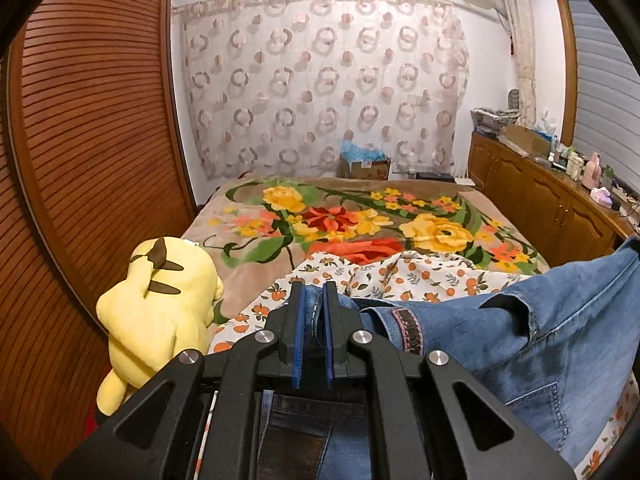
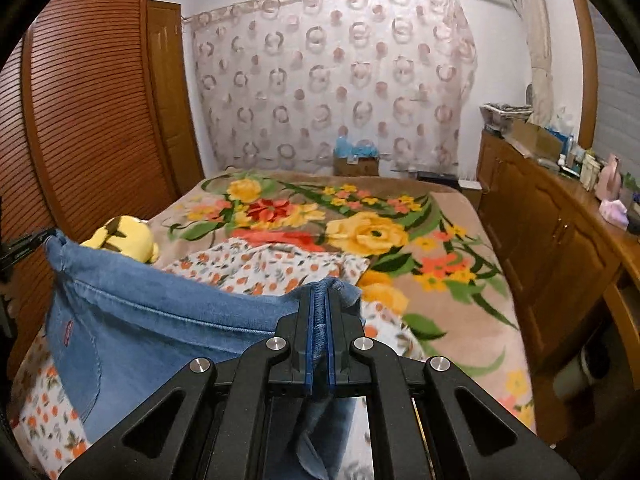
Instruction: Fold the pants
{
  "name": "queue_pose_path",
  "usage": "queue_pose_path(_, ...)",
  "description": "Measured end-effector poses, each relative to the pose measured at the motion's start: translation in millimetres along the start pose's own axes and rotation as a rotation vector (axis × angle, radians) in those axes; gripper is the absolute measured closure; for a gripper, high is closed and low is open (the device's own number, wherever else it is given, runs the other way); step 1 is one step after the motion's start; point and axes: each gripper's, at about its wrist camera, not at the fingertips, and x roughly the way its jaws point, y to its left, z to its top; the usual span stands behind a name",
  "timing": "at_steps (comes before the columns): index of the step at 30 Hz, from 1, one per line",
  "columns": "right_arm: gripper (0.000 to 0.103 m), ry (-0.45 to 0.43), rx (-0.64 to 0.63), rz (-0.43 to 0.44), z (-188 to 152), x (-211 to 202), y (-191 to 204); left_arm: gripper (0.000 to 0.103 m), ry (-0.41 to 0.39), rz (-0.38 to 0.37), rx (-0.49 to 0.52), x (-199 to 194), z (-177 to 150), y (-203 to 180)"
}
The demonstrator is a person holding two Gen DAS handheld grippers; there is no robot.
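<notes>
While both grippers are clamped, the blue denim pants [image 1: 540, 320] hang stretched between them above the floral blanket [image 2: 460, 248]: left gripper [image 1: 314, 312] pinches one waistband edge, right gripper [image 2: 319, 316] pinches the other. Beneath lies an orange-print cloth [image 2: 264, 264]; a yellow plush toy [image 1: 160, 312] sits beside it
</notes>
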Motion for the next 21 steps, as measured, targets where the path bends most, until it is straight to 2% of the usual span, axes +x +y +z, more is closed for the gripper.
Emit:
queue_pose_path(3, 0.099, 0.003, 0.006, -0.023, 6, 22, -2, 0.094, 0.029, 0.001, -0.005, 19, -1, 2)
queue_pose_path(5, 0.099, 0.008, -0.007, -0.053, 2, 36, 17, 0.094, 0.048, 0.000, -0.009, 30, -2, 3)
queue_pose_path(8, 0.099, 0.044, -0.019, -0.077, -1, 56, 45, 0.094, 0.085, -0.004, -0.010, 47, -5, 2)
queue_pose_path(13, 0.098, 0.123, -0.036, -0.110, 3, 98, 57, 0.089, 0.125, -0.018, -0.013, 56, -12, 0)
queue_pose_path(15, 0.098, 0.132, -0.035, -0.120, 9, 107, 61, 0.076, 0.124, -0.017, -0.004, 51, -14, 0)
queue_pose_path(16, 0.093, 0.132, -0.029, -0.114, 11, 108, 62, 0.072, 0.121, -0.021, -0.007, 48, -15, 0)
queue_pose_path(17, 0.084, 0.137, -0.021, -0.111, 11, 109, 63, 0.058, 0.117, -0.029, -0.014, 45, -16, 2)
queue_pose_path(19, 0.072, 0.139, -0.010, -0.120, 17, 106, 57, 0.051, 0.111, -0.056, -0.027, 37, -18, 5)
queue_pose_path(21, 0.065, 0.130, -0.003, -0.105, 14, 97, 52, 0.034, 0.123, -0.078, -0.029, 31, -21, 5)
